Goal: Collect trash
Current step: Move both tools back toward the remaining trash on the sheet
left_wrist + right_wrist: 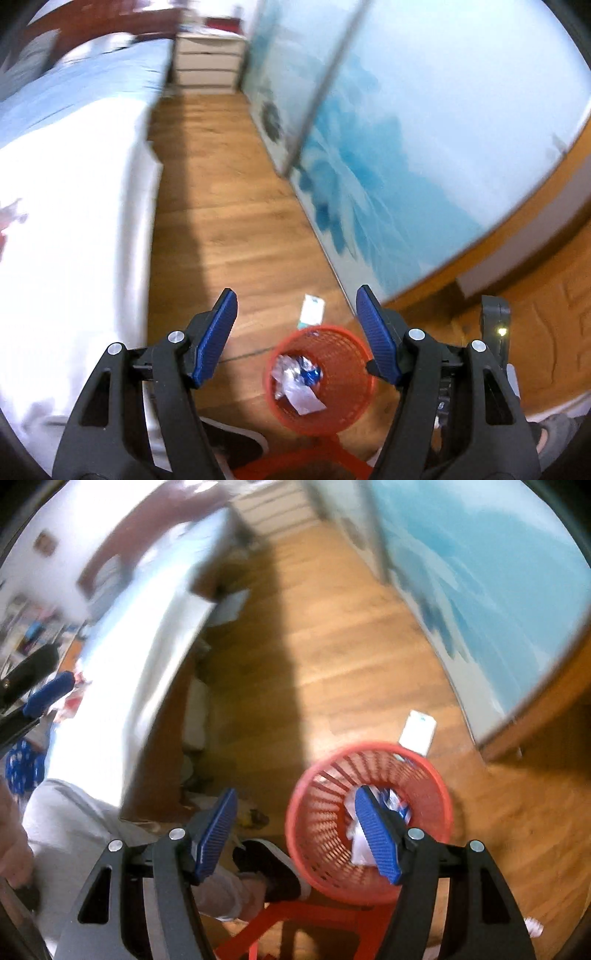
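A red mesh basket (351,373) stands low in the left wrist view, below and between my left gripper's fingers. Crumpled silver, white and blue wrappers (299,384) lie inside it. My left gripper (297,291) is open and empty, well above the basket. A white and teal packet (312,312) lies on the wooden floor just beyond the basket. In the right wrist view my right gripper (297,790) is also open and empty, its right finger in front of the basket (325,823) and the wrappers (393,801). The packet (417,733) shows behind the rim.
A white-covered bed (74,221) fills the left side. Sliding doors with a blue flower print (406,147) run along the right, and a white drawer unit (207,62) stands at the far end. A person's grey trouser leg and black shoe (269,871) are beside the basket, which rests on a red frame (303,919).
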The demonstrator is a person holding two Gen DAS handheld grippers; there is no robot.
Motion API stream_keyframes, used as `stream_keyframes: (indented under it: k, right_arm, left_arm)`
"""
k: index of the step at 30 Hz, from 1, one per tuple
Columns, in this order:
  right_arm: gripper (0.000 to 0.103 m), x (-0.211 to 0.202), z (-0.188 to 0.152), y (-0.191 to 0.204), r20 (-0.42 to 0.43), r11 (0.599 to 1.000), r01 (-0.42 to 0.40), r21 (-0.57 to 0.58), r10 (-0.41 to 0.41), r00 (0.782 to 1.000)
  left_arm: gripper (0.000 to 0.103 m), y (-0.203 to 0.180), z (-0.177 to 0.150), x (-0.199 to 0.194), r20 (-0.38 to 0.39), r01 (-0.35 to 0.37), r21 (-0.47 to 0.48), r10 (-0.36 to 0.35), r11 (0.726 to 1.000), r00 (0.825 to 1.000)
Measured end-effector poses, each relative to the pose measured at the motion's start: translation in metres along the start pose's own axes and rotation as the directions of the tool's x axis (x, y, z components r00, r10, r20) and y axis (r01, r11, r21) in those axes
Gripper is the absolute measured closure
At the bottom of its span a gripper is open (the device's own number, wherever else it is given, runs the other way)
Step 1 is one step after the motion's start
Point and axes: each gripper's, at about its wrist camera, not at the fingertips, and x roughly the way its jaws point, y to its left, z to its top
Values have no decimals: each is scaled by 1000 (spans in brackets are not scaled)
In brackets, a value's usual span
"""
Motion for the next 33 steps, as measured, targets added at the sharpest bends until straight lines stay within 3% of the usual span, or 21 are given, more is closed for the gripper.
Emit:
stream_keyframes:
  k: [5,8,9,10,15,17,19,22,27,31,33]
  right_arm:
    - [36,6,28,99,38,982,-63,-178,71,997]
    - [36,10,42,165,66,957,-101,-273,124,990]
    - [36,12,47,191,83,944,-100,-315,132,988]
    - [36,14,48,216,105,930,-88,-358,133,985]
    - [37,18,50,307,133,882,-98,-461,177,975]
    - [37,19,46,338,139,861,-88,-501,181,974]
    - [37,18,45,359,148,849,-78,-523,181,972]
    - [37,22,45,382,151,850,-69,-522,171,974]
    - [37,30,35,400,187,824,18,-566,107,977]
    - [37,37,37,401,182,824,38,-566,80,980]
    - [37,40,39,403,180,828,37,-560,77,981]
  left_arm:
    - [36,96,-14,-88,153,-75,-156,99,985,983]
    - [35,150,-34,-133,235,-143,-229,197,963,952]
    - [33,171,-42,-146,258,-201,-247,264,948,929]
    - [33,191,-49,-152,260,-255,-270,325,928,909]
    - [33,286,-72,-152,221,-324,-376,424,868,878]
    - [33,308,-74,-146,226,-295,-406,408,865,884]
    - [29,333,-75,-135,223,-220,-453,348,864,910]
    - [28,359,-66,-117,213,-157,-508,300,847,930]
    - [20,381,-51,-94,193,-155,-575,317,804,928]
    - [19,391,-46,-72,135,-171,-609,313,774,940]
    - [19,394,-46,-71,137,-186,-618,338,763,931]
